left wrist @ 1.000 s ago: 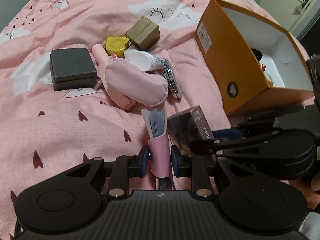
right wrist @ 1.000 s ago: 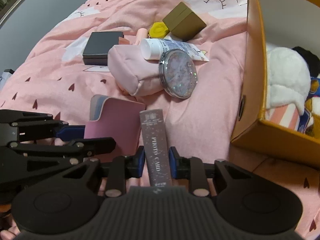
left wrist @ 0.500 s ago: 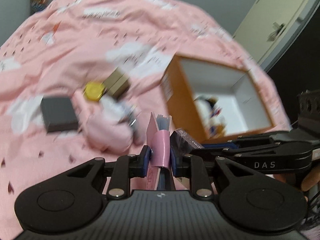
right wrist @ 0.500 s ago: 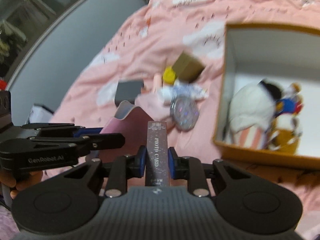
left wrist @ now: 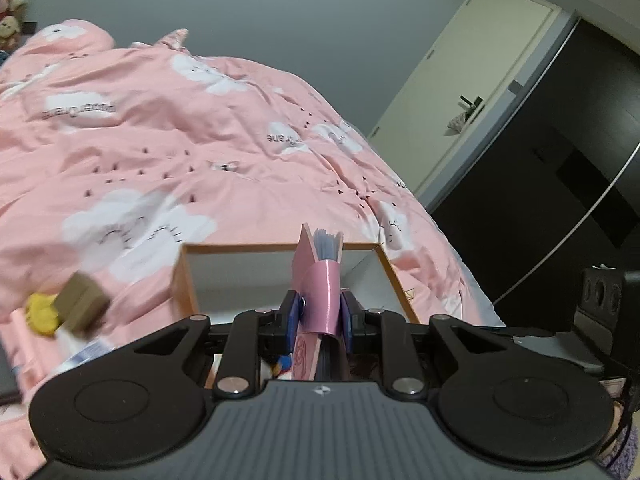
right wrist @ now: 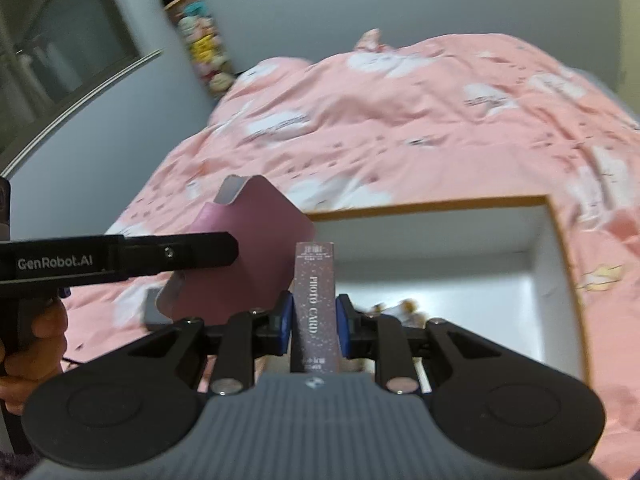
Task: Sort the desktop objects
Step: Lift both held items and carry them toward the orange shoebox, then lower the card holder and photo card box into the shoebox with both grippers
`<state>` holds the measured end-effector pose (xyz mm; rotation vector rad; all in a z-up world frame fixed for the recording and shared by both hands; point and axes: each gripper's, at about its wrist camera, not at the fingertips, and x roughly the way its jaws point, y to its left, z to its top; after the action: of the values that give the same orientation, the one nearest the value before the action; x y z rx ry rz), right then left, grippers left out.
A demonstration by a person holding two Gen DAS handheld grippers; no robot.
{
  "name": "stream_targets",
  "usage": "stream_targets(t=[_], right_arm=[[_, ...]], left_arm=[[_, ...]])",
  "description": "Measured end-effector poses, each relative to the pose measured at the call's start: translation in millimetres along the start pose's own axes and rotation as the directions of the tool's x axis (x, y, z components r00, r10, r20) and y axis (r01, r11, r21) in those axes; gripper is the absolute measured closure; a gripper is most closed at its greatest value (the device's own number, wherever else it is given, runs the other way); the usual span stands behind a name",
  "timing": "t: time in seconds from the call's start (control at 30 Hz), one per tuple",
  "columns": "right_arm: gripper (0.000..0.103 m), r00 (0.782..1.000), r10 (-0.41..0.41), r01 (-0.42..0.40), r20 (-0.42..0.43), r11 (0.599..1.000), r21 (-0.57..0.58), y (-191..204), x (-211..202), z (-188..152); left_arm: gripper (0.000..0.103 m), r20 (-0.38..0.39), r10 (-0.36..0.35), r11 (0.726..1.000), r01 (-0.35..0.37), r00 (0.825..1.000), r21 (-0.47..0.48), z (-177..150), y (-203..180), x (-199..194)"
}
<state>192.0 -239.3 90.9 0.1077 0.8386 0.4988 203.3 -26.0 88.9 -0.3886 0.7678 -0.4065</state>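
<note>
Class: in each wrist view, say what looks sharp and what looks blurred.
Left wrist view: pink wallet between the fingers is sharp; tan box at left is smeared. Right wrist view: photo card box is fairly sharp; bedspread and shelf toys are blurred.

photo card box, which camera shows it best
The right wrist view: the photo card box stands upright, clamped in the right hand-held gripper, its lettering readable, in front of the orange storage box. The left wrist view does not clearly show it.
</note>
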Motion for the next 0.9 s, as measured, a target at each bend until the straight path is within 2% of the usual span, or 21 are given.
stream_targets(t=[0.23, 0.4, 0.5, 0.6, 0.9], right_arm=[[0.079, 1.000, -0.009, 0.011, -0.017, 0.989, 0.148, -42, 47, 17], [0.079, 0.996, 0.005, 0.014, -0.090, 0.978, 0.209, -58, 93, 23], [0.079, 0.995, -0.002, 0.024, -0.102, 0.974, 0.223, -66, 110, 24], [0.079, 0.993, 0.027, 0.004, -0.115, 0.966, 0.257, -72, 123, 22], [0.079, 0.987, 0.035, 0.009, -0.159, 0.963, 0.269, -76, 152, 14]], left_arm=[[0.079, -0.088, 0.093, 0.994, -0.098, 0.992, -0.047, 9, 19, 70], [0.079, -0.189, 0.160, 0.984, -0.172, 0.969, -0.049, 7, 35, 103], [0.079, -0.215, 0.188, 0.978, -0.203, 0.958, -0.049, 7, 42, 110], [0.078, -0.238, 0.199, 0.975, -0.217, 0.951, -0.053, 12, 44, 116], [0.077, -0.294, 0.259, 0.960, -0.278, 0.920, -0.024, 18, 48, 139]])
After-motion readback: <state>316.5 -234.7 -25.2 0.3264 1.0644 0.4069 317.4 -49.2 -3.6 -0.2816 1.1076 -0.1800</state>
